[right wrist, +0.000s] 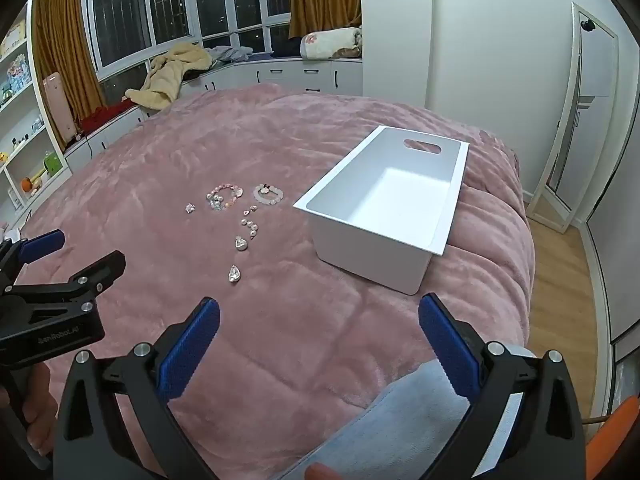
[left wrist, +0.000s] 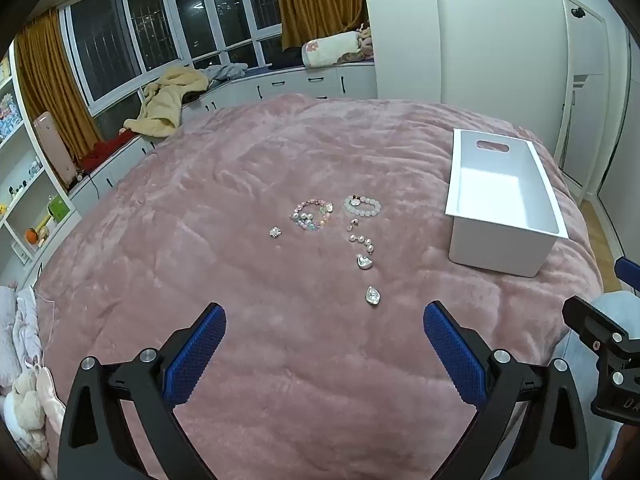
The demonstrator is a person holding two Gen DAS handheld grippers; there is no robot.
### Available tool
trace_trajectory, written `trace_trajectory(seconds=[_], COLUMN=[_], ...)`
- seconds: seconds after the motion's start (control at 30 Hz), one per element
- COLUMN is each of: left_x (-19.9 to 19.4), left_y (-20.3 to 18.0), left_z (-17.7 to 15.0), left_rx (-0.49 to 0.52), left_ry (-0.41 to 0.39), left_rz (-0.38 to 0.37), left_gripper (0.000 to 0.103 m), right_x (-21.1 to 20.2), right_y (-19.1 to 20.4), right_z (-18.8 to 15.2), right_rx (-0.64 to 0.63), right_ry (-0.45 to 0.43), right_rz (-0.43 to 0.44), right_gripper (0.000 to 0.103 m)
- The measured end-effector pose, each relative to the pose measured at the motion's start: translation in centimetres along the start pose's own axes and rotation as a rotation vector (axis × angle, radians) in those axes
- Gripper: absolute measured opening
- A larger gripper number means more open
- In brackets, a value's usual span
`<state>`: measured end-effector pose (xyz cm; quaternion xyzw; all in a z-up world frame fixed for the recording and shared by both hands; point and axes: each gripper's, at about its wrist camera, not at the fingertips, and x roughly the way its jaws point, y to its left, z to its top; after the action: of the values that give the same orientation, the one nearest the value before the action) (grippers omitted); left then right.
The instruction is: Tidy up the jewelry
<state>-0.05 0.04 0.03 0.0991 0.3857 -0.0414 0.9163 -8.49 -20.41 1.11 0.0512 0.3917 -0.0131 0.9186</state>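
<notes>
Several pieces of jewelry lie on a pink blanket (left wrist: 240,184): a multicoloured bead bracelet (left wrist: 312,216) (right wrist: 224,197), a white bead bracelet (left wrist: 362,206) (right wrist: 268,194), a short pearl strand (left wrist: 362,240) (right wrist: 249,226), two silver heart pendants (left wrist: 364,262) (left wrist: 373,295) (right wrist: 241,244) (right wrist: 234,273), and a small flower brooch (left wrist: 275,232) (right wrist: 190,208). An empty white bin (left wrist: 504,204) (right wrist: 384,208) stands to their right. My left gripper (left wrist: 324,316) hovers open, short of the jewelry. My right gripper (right wrist: 320,316) is open too, near the bed's front edge, with nothing between its fingers.
The pink blanket (right wrist: 160,152) covers the whole bed. Window-seat cabinets with a beige robe (left wrist: 168,100) run behind it, and shelves (left wrist: 24,184) stand at the left. A mirror (right wrist: 576,120) leans on the right wall over wooden floor (right wrist: 560,272). A person's light-blue trouser leg (right wrist: 392,420) is at the bed's near edge.
</notes>
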Motion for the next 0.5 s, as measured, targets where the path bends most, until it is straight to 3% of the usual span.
trace_trajectory(seconds=[0.2, 0.5], left_x=[0.02, 0.01], left_y=[-0.18, -0.08], left_z=[0.0, 0.04], left_rx=[0.011, 0.007], left_ry=[0.008, 0.011], left_rz=[0.009, 0.003], left_gripper=[0.1, 0.1], right_x=[0.43, 0.41], right_y=[0.6, 0.73], right_z=[0.39, -0.05], right_rx=[-0.012, -0.009], right_ry=[0.02, 0.009], right_rz=[-0.032, -0.011], right_gripper=[0.098, 0.098])
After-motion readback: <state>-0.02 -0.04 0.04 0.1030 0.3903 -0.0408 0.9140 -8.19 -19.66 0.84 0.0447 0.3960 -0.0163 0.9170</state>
